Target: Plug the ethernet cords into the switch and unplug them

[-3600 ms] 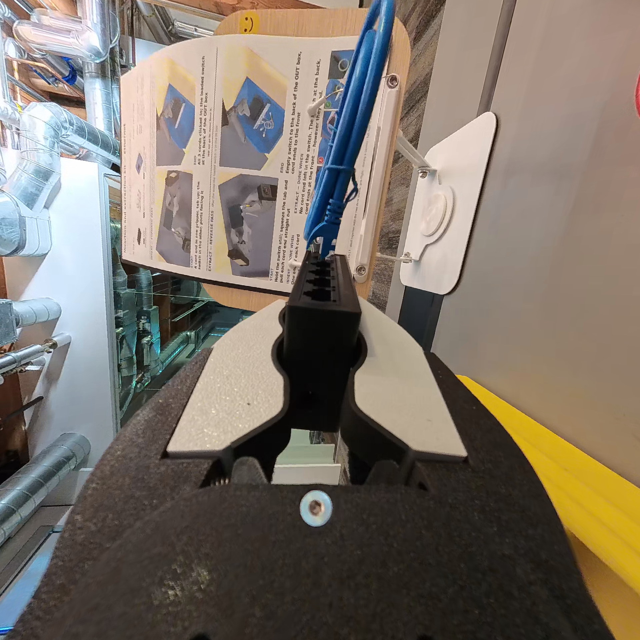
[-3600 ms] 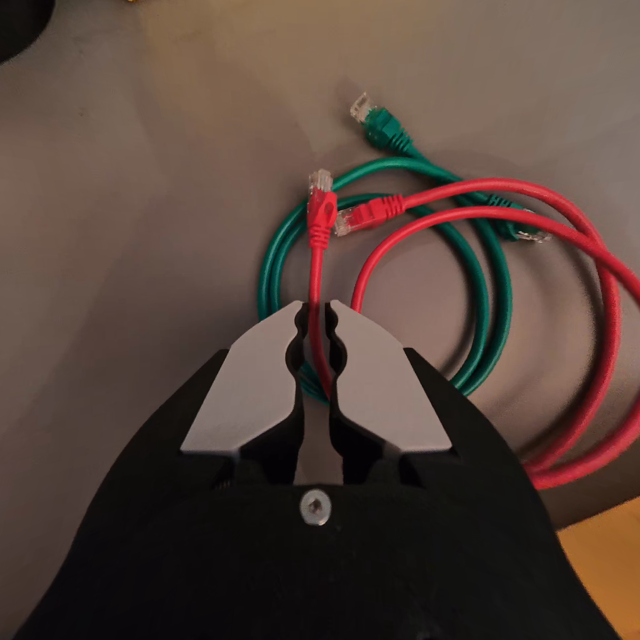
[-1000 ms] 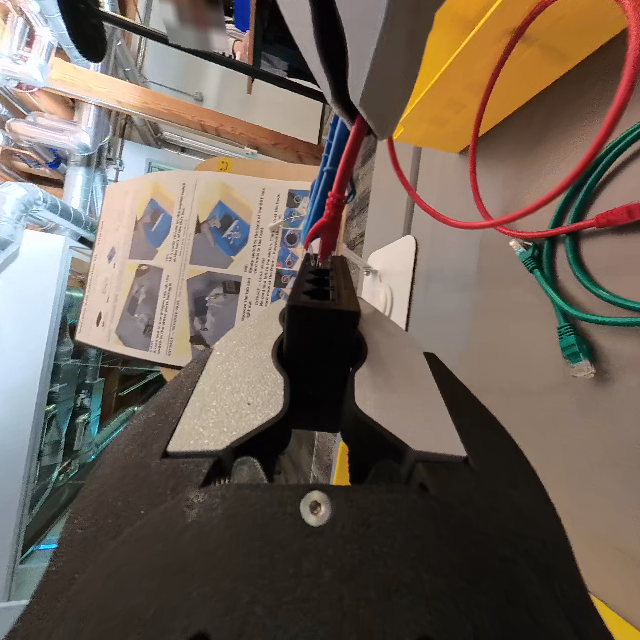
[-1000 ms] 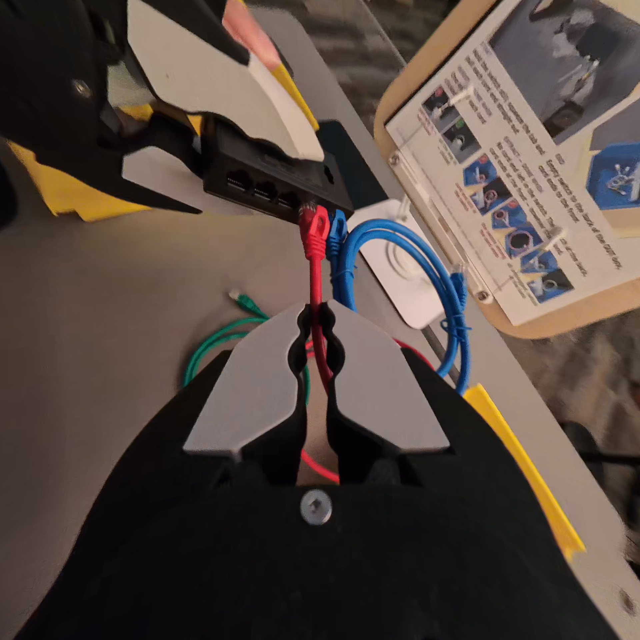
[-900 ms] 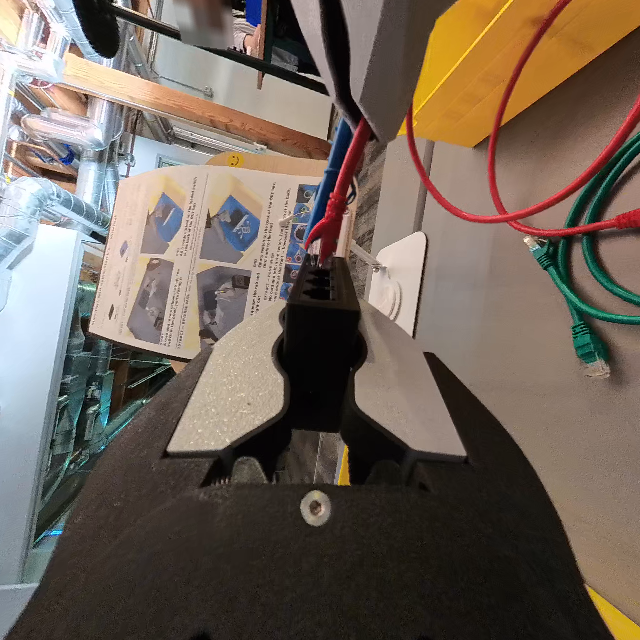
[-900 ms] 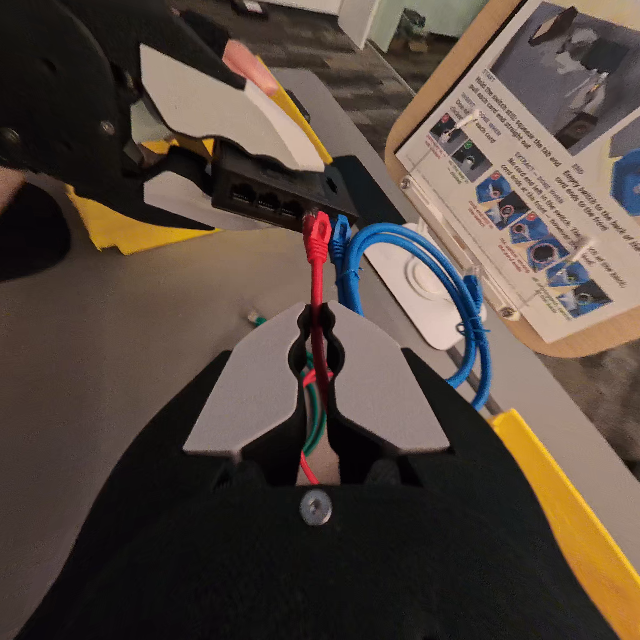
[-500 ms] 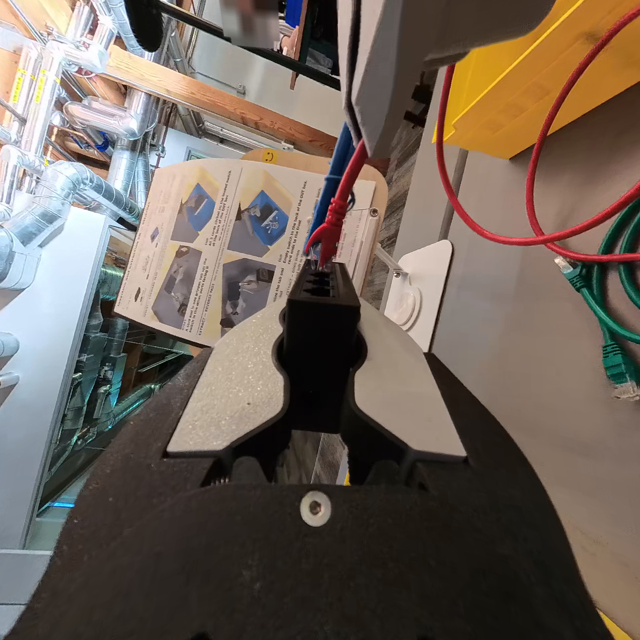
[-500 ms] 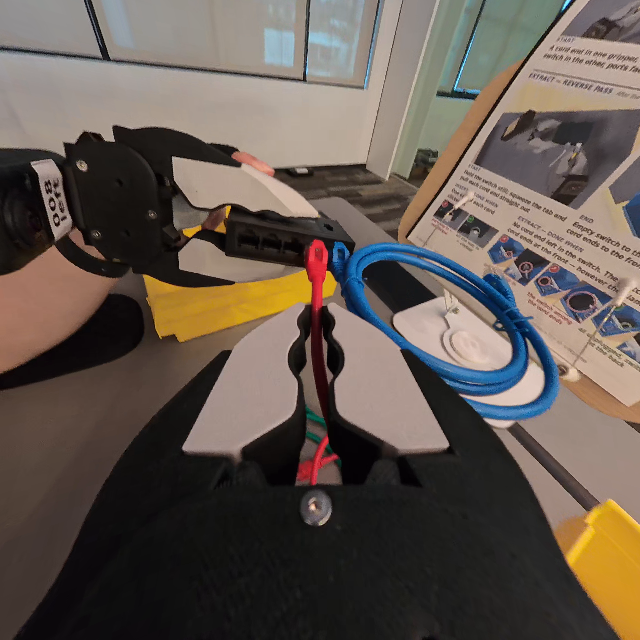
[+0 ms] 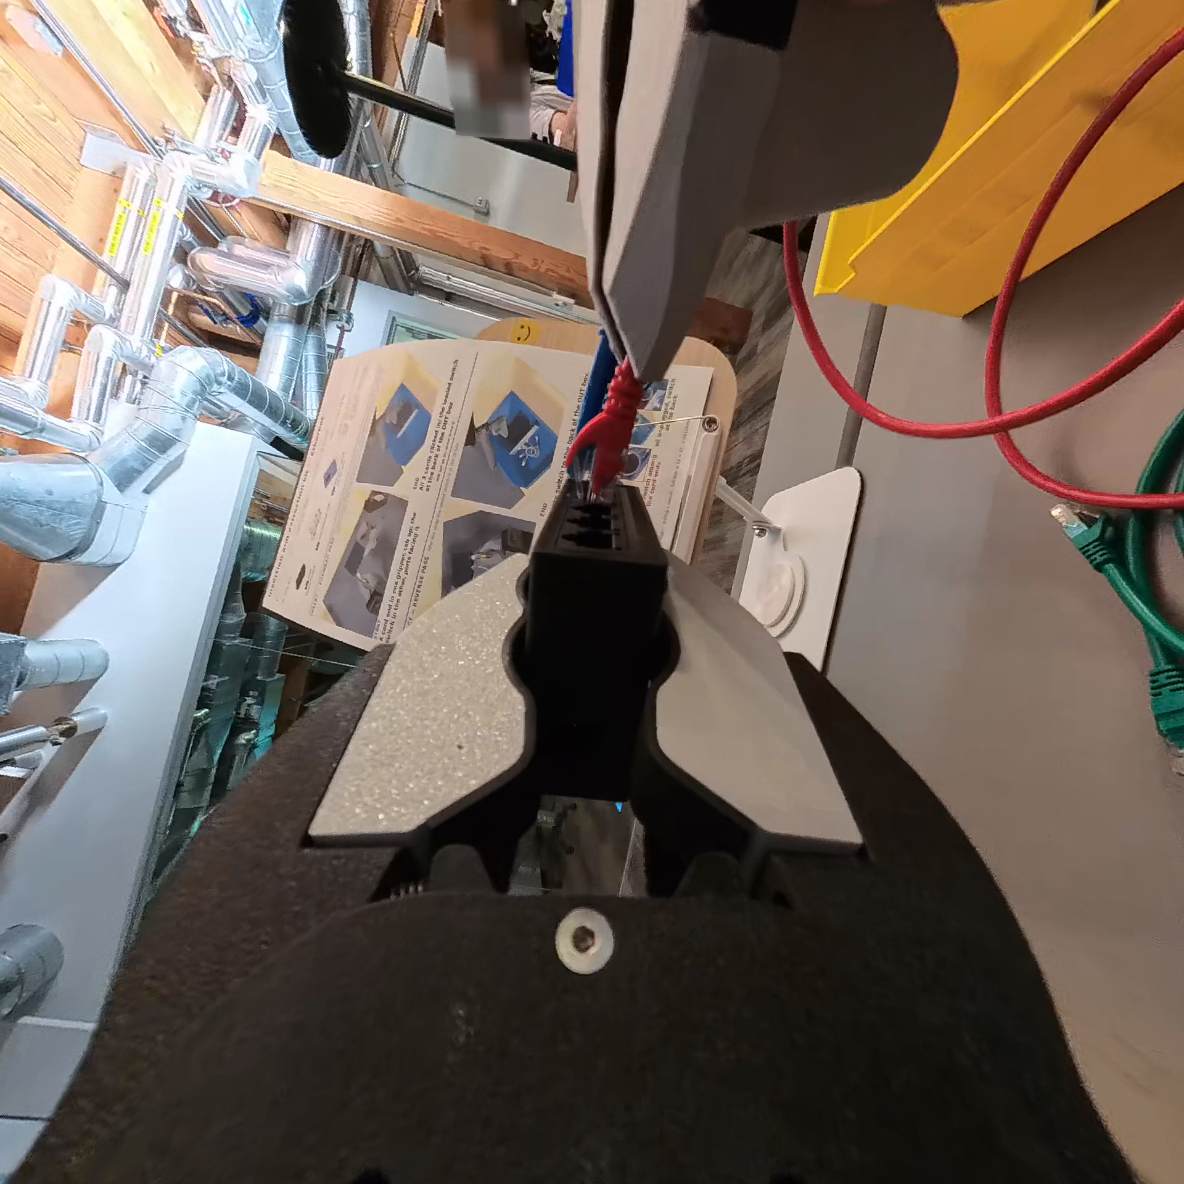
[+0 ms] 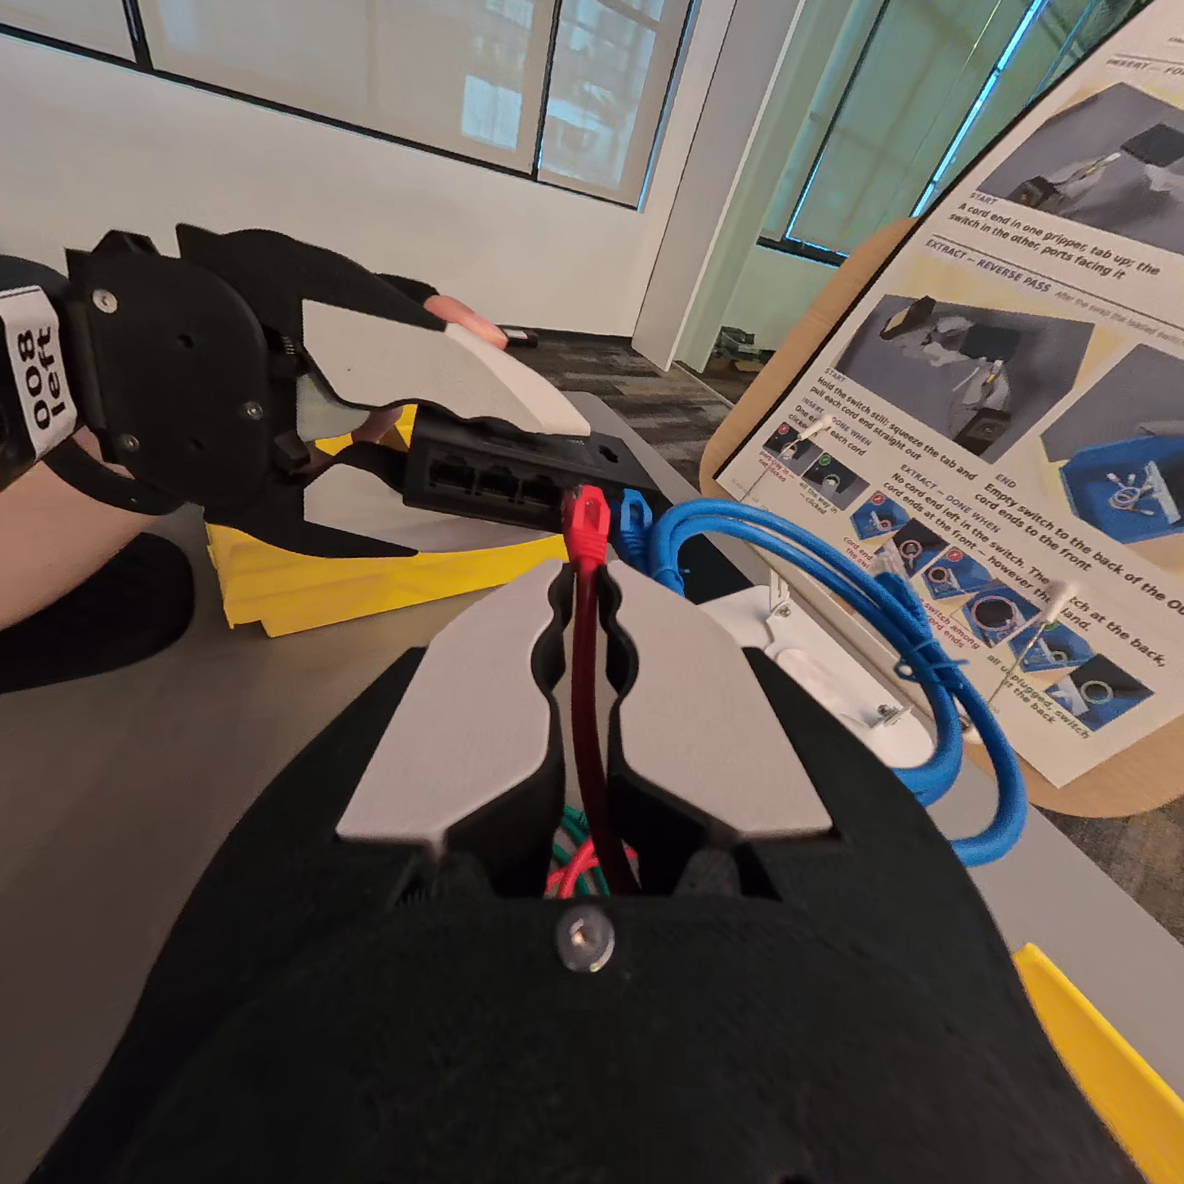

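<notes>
We saw a grey table (image 10: 192, 737) carrying the whole set-up, with a yellow bin (image 10: 359, 589) lying on it behind the left gripper and an instruction board (image 10: 999, 512) propped at the table's far edge on a white stand (image 9: 807, 551). The left gripper (image 9: 592, 641) had its two fingers clamped flat on the black switch (image 10: 512, 474) and held it up off the table, ports facing the right gripper. The right gripper (image 10: 586, 615) was nearly closed, pinching the red cord (image 10: 586, 692) just behind its plug — the cord ran back between the fingers and on in loops over the table. The red plug (image 10: 586, 519) stood at the port next to the end one, touching the switch face; whether it was fully seated we could not tell. Beside it the blue cord (image 10: 852, 576) sat plugged in the end port, its tied coil hanging down toward the white stand. In the left wrist view the green cord (image 9: 1153, 576) lay loose on the table, well apart from the switch — one green plug (image 9: 1089, 532) pointed toward the white stand.
</notes>
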The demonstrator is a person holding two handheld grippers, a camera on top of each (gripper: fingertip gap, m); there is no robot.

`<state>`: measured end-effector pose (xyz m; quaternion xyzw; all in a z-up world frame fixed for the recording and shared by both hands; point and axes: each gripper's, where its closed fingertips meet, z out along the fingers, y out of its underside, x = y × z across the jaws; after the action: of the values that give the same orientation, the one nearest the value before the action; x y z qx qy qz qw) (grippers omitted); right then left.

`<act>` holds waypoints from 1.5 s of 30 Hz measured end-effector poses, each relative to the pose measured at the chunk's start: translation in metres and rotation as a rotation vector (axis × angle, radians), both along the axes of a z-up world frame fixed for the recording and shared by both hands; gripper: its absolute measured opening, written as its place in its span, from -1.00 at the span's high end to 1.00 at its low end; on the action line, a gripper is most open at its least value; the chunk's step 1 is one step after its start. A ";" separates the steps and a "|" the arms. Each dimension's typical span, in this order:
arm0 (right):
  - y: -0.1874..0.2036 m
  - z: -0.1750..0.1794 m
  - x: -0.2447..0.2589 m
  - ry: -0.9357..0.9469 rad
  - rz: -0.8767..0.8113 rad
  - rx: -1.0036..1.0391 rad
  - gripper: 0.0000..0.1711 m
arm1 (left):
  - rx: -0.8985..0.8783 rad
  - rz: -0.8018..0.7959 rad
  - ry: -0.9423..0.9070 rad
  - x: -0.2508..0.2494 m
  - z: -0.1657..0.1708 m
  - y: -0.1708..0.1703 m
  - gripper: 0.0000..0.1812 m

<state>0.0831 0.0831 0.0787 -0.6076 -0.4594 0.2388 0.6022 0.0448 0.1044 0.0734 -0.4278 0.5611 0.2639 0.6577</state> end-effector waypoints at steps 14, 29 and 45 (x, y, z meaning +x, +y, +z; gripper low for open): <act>-0.005 0.004 0.005 -0.009 -0.013 -0.042 0.91 | 0.035 -0.014 -0.014 0.005 0.005 -0.004 0.68; -0.013 0.015 0.005 -0.036 -0.066 0.018 0.91 | 0.081 -0.026 -0.030 0.006 0.015 -0.011 0.68; -0.027 0.031 0.006 -0.012 -0.086 0.029 0.88 | 0.131 -0.061 -0.040 0.011 0.030 -0.030 0.68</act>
<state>0.0895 0.0565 0.1097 -0.6193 -0.4400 0.2023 0.6180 0.0562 0.0744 0.1034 -0.3718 0.5421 0.2712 0.7031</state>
